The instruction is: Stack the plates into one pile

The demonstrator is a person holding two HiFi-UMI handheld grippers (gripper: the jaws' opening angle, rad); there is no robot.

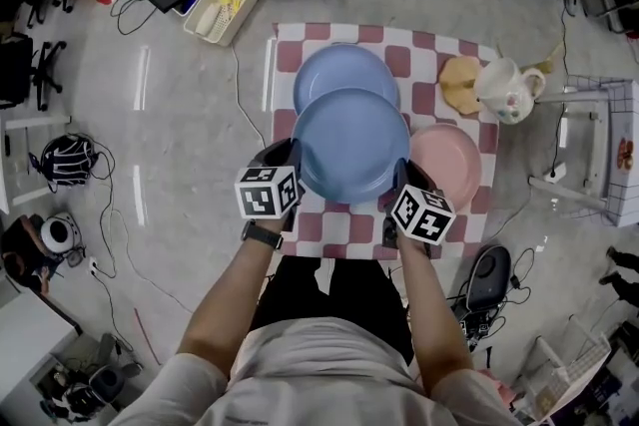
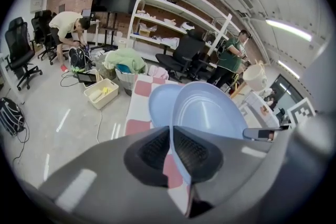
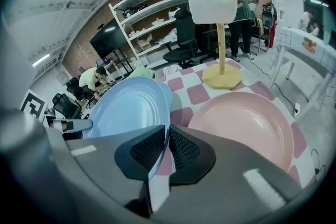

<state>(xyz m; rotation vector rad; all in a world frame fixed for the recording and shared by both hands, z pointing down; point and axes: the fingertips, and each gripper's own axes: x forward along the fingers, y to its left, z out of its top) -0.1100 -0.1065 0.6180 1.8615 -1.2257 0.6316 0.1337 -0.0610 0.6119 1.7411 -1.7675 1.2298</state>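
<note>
A large blue plate hangs in the air above the checkered cloth, carried by both grippers. My left gripper is shut on its left rim, and my right gripper is shut on its right rim. A second blue plate lies on the cloth behind it, partly covered by the carried plate. It also shows in the left gripper view as a second blue plate. A pink plate lies on the cloth at the right, and the pink plate fills the right side of the right gripper view.
The red-and-white checkered cloth covers a low table. A white mug hangs on a wooden stand at the back right. A box and cables lie on the floor at the left, a white table stands at the right.
</note>
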